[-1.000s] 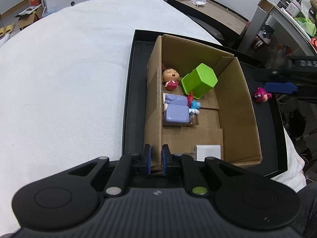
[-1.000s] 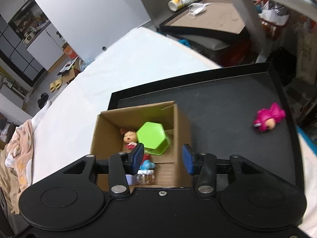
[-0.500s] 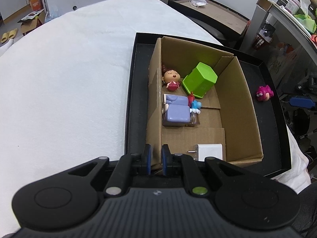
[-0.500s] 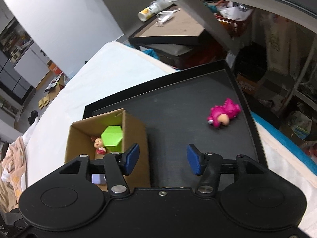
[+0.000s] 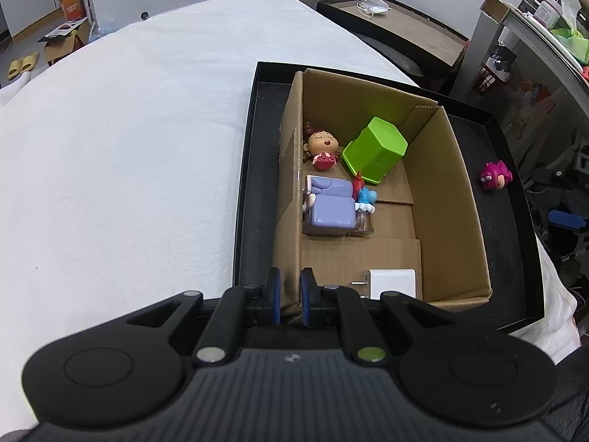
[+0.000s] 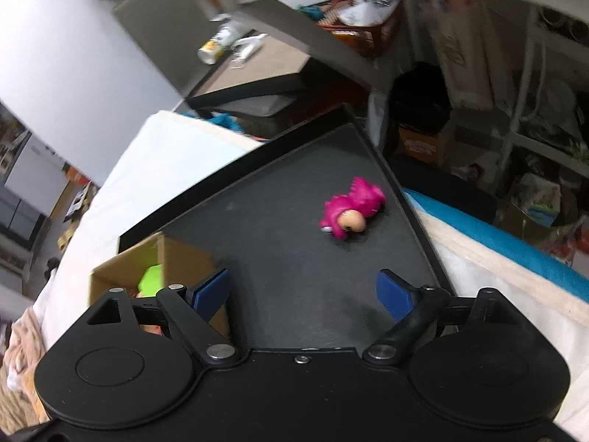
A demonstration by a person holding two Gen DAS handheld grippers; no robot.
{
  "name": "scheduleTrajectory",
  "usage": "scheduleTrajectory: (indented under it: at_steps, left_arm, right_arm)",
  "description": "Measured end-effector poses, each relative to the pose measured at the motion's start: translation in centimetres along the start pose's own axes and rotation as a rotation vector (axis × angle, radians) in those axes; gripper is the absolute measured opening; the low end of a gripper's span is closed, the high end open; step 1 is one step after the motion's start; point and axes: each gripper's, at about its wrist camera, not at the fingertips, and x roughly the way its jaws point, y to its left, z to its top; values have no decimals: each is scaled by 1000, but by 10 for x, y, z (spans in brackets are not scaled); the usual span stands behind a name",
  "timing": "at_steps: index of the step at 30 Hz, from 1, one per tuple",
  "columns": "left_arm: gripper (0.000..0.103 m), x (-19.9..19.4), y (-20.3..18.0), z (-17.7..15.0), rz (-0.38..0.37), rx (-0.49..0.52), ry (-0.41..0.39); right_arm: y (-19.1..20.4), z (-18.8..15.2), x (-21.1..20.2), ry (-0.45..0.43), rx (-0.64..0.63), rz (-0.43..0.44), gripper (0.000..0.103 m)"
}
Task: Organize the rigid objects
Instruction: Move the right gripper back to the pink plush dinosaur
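Jaws of our right gripper, just widened and empty, should straddle the pink toy lying on the black tray while our left gripper pinches the cardboard box wall.

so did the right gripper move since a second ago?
Yes. The right gripper has swung off the cardboard box toward the pink toy on the black tray, its empty jaws just opening wide.

Left gripper fingers pinched — right gripper fingers just spreading, empty
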Motion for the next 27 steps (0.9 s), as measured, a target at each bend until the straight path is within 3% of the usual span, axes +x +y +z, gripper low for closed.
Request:
scheduleTrajectory:
  at_steps: [27]
  left_arm:
    - [10,19,-7,6,43,16,40]
  right_arm:
    - [-10,30,79,5,71,-69,84]
